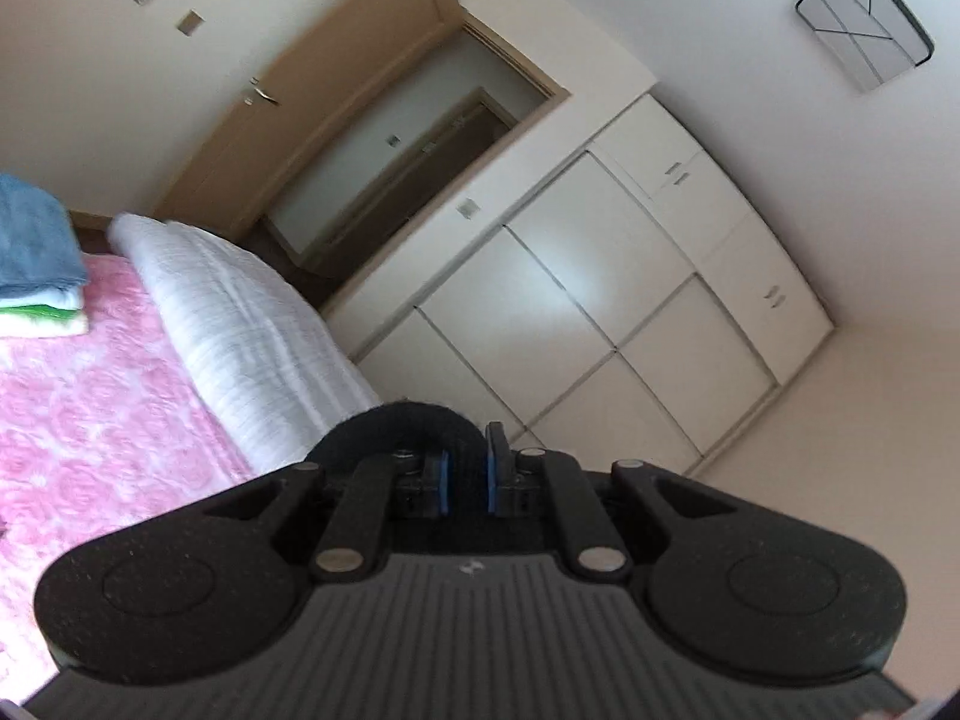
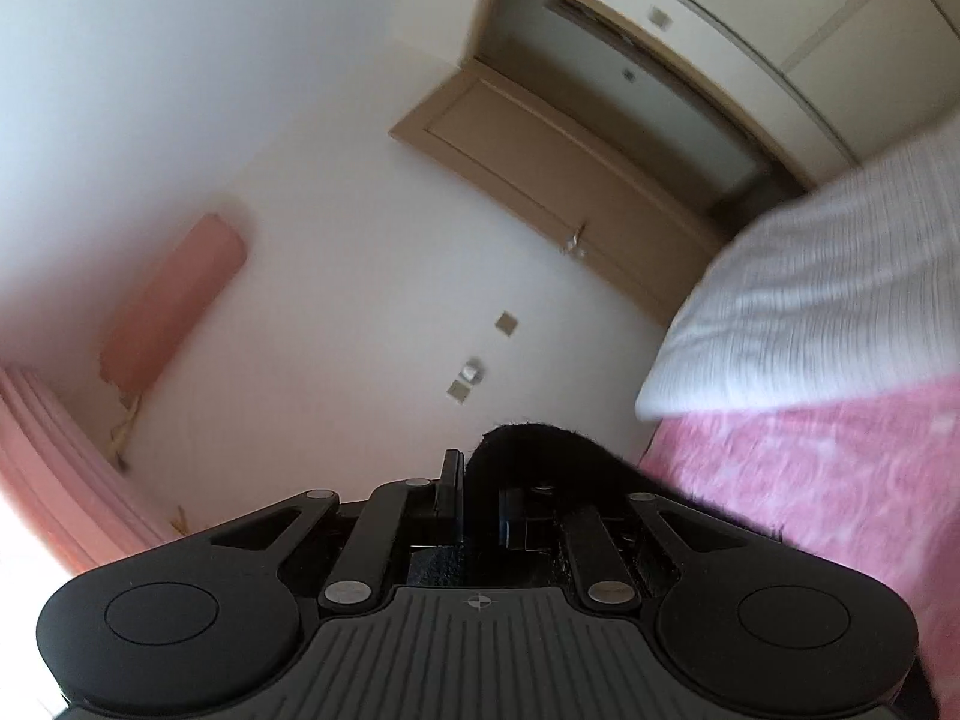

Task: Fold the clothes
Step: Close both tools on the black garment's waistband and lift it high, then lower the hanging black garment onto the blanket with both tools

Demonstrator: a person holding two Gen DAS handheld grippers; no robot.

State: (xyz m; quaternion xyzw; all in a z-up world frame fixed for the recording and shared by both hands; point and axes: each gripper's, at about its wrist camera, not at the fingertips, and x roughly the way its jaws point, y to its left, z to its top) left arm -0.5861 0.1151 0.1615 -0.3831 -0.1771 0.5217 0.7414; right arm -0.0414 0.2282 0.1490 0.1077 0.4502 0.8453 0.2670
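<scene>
Left gripper: the left gripper (image 1: 467, 468) is raised above the bed and tilted toward the room's upper walls, its blue-padded fingers (image 1: 492, 477) drawn close on a fold of black garment (image 1: 396, 429).
Right gripper: the right gripper (image 2: 480, 495) is also lifted and angled upward, its fingers pinching another part of the black garment (image 2: 534, 450); the cloth bunches up between and over the fingertips.
Garment: the black cloth shows only as a dark hump at each gripper's tip, held up off the bedspread; the rest of it is hidden behind the gripper bodies, so its shape and how far it is folded cannot be told.
Bed: a pink bedspread (image 1: 90, 420) with a rose pattern covers the mattress, seen at the left of the left wrist view and at the right of the right wrist view.
Pillow: a white ribbed pillow (image 1: 240, 324) lies along the bedspread's far edge, on the side toward the door.
Folded pile: a stack of folded clothes (image 1: 36, 264), blue on top with white and green beneath, rests on the bedspread near the pillow's end, at the frame's left edge.
Room: an open wooden door (image 1: 288, 108) stands beside a white wardrobe (image 1: 600, 276); a ceiling lamp (image 1: 864, 24) is at upper right.
Window side: a pink curtain (image 2: 54, 468) hangs at the right wrist view's lower left.
Focus: the right wrist view is softly blurred.
</scene>
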